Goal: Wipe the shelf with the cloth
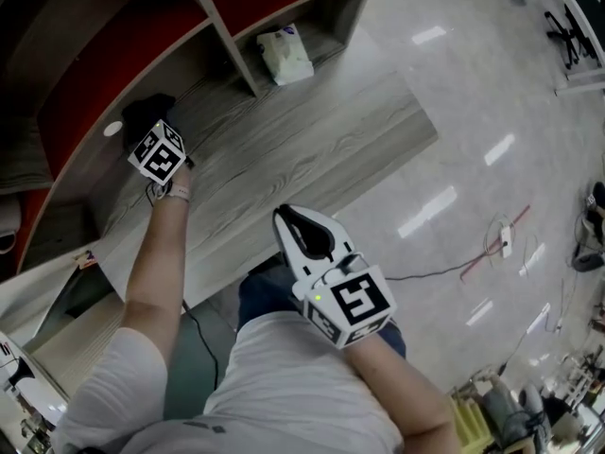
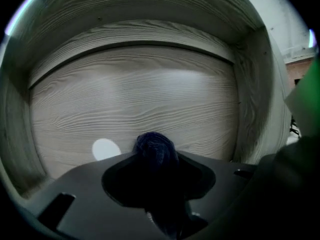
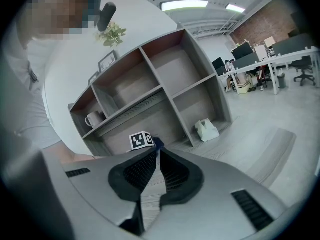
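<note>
My left gripper [image 1: 144,126] reaches into the middle compartment of the wood-grain shelf unit [image 1: 284,149] and is shut on a dark blue cloth [image 1: 146,110]. In the left gripper view the cloth [image 2: 155,145] bulges out between the jaws, close to the compartment's back panel [image 2: 135,94]. My right gripper [image 1: 284,216] hangs back near the person's waist, shut with nothing in it. In the right gripper view its tips [image 3: 156,146] point at the shelf unit [image 3: 150,99], where the left gripper's marker cube [image 3: 141,140] shows.
A white bag [image 1: 285,55] lies in the lower right compartment. A mug [image 3: 93,118] stands in a left compartment. A plant and a picture frame [image 3: 107,61] sit on top of the unit. Cables [image 1: 492,244] run over the glossy floor. Desks and chairs [image 3: 270,64] stand far off.
</note>
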A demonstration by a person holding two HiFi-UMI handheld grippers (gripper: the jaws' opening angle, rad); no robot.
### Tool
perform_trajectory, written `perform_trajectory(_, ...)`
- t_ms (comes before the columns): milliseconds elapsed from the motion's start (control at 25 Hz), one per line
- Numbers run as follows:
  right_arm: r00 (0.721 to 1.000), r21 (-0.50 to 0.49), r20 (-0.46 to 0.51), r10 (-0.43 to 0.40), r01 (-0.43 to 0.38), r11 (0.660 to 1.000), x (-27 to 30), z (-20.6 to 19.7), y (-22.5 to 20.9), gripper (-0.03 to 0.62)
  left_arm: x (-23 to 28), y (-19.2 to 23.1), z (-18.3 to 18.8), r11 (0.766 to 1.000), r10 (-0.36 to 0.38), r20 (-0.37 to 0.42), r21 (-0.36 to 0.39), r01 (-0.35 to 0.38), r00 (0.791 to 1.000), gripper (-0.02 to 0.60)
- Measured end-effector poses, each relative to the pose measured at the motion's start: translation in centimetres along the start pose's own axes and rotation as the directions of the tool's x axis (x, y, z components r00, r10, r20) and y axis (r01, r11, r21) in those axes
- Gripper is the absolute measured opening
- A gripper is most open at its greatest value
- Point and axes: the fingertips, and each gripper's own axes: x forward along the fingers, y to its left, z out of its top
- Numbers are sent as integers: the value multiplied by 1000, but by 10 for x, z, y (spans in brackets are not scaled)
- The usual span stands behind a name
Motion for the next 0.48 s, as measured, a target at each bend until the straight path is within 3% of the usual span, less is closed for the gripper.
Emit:
perform_trajectory(240, 1000, 4, 10, -28, 28, 1000, -8, 3, -11, 35, 8, -64, 7, 992, -128, 3, 25, 127, 992, 140)
perform_trajectory(480, 996, 33, 31, -86, 85, 996, -18, 3, -35, 35, 16, -121, 11, 963, -260, 7, 70, 259, 966, 139)
